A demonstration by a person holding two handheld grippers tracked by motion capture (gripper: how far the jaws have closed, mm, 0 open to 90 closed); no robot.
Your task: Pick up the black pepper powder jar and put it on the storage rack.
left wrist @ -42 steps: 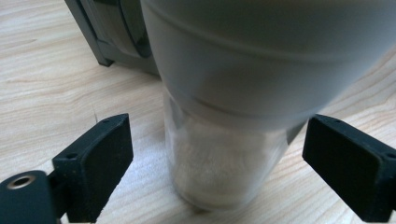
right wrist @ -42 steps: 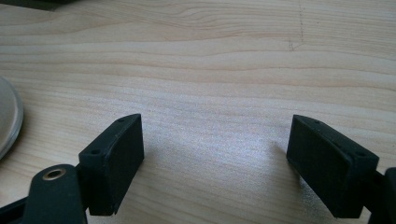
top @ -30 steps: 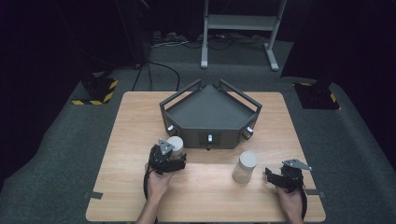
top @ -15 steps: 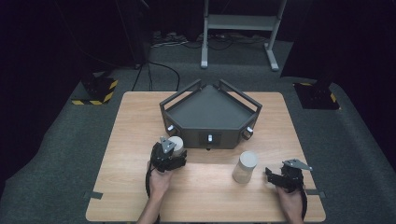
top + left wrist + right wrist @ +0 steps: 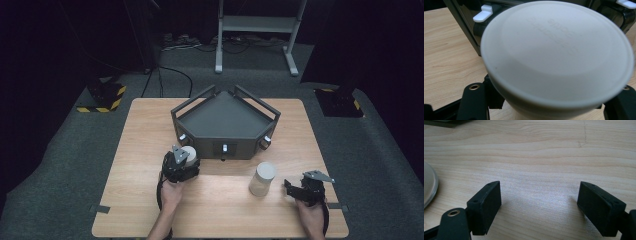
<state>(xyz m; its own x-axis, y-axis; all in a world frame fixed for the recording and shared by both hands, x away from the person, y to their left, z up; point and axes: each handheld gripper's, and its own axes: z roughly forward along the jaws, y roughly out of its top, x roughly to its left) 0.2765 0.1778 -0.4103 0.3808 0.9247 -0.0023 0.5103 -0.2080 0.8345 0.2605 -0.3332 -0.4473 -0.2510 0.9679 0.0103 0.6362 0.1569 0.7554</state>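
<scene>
1. At the lower centre of the high view, the left gripper [image 5: 181, 161] is closing around a white jar [image 5: 188, 153] that is standing on the table [image 5: 140, 150], just in front of the dark angular tray [image 5: 225, 125]. Its jaws have just been closing, with the jar between them. A second white jar [image 5: 262, 178] is standing right of centre, near the right gripper [image 5: 295, 187] but apart from it.

2. In the left gripper view, the white jar's lid [image 5: 556, 52] is filling the frame centre, and the black jaws are pressing against the jar body below the lid at the bottom edge. The tray front [image 5: 464, 22] is showing in the upper left.

3. In the right gripper view, the jaws are standing spread over bare table [image 5: 536, 150], pinching nothing. The edge of the second white jar [image 5: 429, 185] is showing at the left margin.

4. Judged step: the grasp on the first jar is being completed. The next move is likely calling for a vertical lift that keeps the jar upright and clears the tray wall before any transfer.
</scene>
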